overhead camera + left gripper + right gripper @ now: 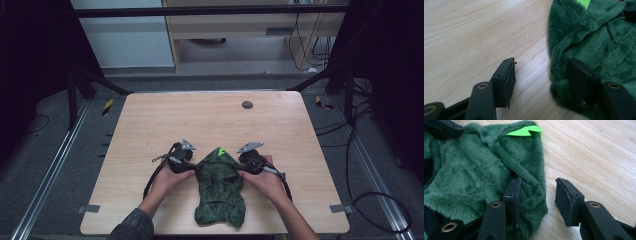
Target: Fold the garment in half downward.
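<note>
A dark green fleece garment [220,192] with a bright green tag [220,151] lies flat near the front edge of the table. My left gripper [196,170] is at its left edge and my right gripper [241,169] at its right edge. In the left gripper view the left gripper [541,75] is open, with one pad on bare wood and the other on the garment [599,42]. In the right gripper view the right gripper [537,197] is open too. One pad rests on the garment [474,175], the other on wood, with the hem in the gap.
The light wooden table [200,120] has a dark round grommet [247,105] near its far edge. Black frame bars and cables surround the table. A person's hands hold both grippers from the front edge.
</note>
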